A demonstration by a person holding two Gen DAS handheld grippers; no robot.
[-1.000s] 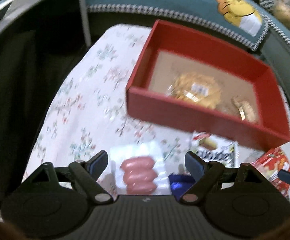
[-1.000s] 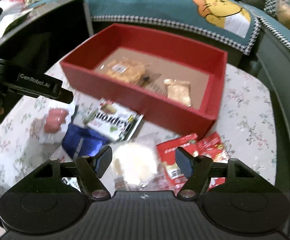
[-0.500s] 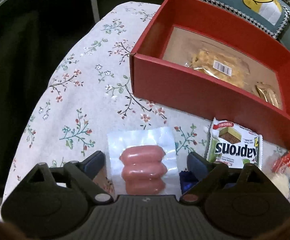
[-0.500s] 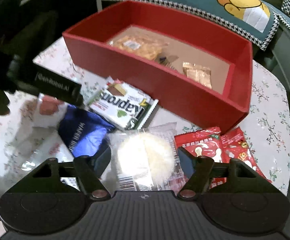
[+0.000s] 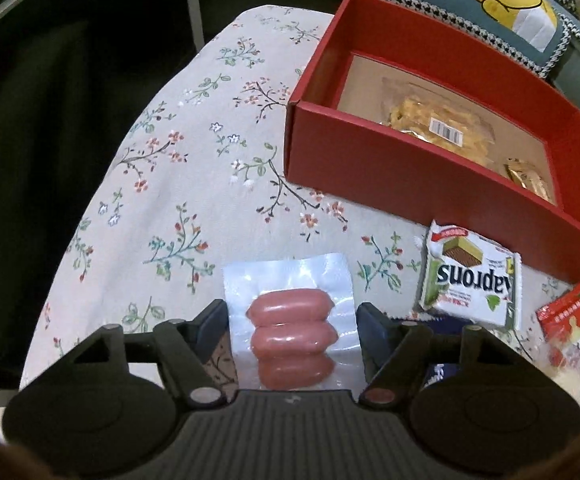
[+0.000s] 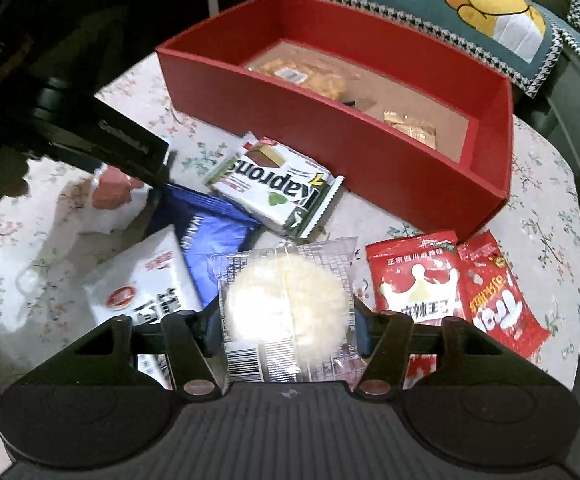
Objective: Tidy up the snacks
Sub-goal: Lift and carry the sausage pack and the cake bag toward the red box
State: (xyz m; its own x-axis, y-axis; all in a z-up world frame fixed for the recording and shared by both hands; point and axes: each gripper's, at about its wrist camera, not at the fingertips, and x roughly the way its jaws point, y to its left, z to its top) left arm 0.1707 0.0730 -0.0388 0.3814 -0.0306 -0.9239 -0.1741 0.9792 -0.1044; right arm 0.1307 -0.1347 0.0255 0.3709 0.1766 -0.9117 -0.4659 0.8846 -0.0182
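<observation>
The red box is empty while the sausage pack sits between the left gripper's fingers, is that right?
Not quite. The red box is not empty: the left wrist view shows a clear bag of yellow snacks and a small gold packet inside. The sausage pack does sit between the left gripper's fingers.

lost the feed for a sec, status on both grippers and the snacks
Left gripper open, straddling sausage pack. Right gripper open around round pastry pack. Red box holds two packs. Kaprons wafer lies loose before box; lift paths look clear.
</observation>
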